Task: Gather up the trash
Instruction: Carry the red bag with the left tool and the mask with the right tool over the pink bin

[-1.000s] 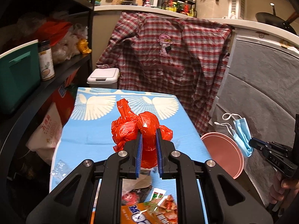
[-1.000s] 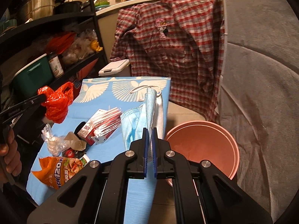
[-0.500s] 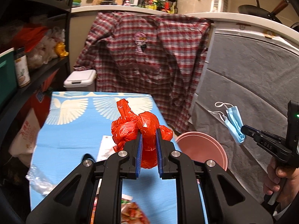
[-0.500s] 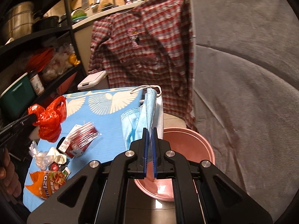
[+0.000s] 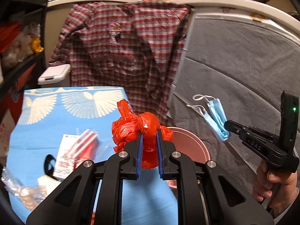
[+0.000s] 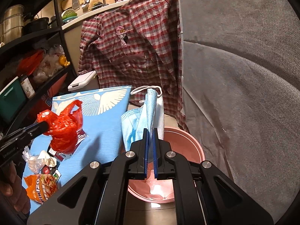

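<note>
Fingers, left: your left gripper (image 5: 149,146) has its blue pads pinching a crumpled red plastic bag (image 5: 139,129), which bulges out above and to both sides; you hold it lifted off the surface, apparently so it can travel to the bin.
Fingers, right: your right gripper (image 6: 150,140) is pressed nearly together on a blue face mask (image 6: 144,116), gripped by its lower folds, so the ear loops stand free on top.
Mask position: seen from the right wrist, it hangs above the near-left rim of the pink basin (image 6: 189,140), probably lined up for a drop.
Pink basin: on the floor, just right of the surface's right edge; likely the collecting vessel, since both loads point toward it.
Red bag position: over the right part of the blue patterned surface (image 6: 105,136), near the basin but not yet above it.
Trash left on surface: a red-and-white striped packet (image 5: 75,150), crumpled clear plastic (image 6: 32,162), an orange snack wrapper (image 6: 42,188), all on the left, near side.
Backdrop: a plaid shirt (image 6: 135,43) draped over the far counter; a white lidded bin (image 5: 54,74) behind the surface.
Judgement: release the mask first; the bag needs more travel rightward.
</note>
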Available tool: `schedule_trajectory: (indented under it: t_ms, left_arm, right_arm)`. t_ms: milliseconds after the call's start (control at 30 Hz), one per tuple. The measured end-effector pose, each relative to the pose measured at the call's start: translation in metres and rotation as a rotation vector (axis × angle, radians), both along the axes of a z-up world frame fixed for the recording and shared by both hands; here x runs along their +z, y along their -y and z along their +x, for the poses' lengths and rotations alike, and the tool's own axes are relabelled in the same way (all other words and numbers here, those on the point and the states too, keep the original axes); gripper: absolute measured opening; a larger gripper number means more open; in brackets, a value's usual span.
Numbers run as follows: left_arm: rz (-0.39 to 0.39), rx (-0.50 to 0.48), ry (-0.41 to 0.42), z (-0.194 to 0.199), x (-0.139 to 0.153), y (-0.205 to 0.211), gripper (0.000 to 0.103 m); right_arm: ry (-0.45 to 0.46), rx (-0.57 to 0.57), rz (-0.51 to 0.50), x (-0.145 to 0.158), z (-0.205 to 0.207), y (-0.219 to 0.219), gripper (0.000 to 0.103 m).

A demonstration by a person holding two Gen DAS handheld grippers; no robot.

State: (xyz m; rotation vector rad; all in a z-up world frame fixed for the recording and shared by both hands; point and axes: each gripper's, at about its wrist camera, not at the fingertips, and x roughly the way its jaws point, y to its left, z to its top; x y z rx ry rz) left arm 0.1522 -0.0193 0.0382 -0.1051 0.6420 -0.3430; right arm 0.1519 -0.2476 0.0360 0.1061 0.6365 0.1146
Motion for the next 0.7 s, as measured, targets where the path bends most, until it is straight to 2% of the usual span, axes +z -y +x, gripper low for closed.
schedule_trajectory:
  t_ms: [467,700]
  left_arm:
    - [0.005,-0.101,-0.053,0.022,-0.021,0.059,0.013]
    - [0.004,-0.112,-0.072,0.031,-0.026,0.070,0.013]
  right_arm:
    - [-0.021,-0.022,0.013,-0.004,0.008,0.011,0.005]
    - [-0.028,-0.033,0.024,-0.006,0.012,0.014,0.005]
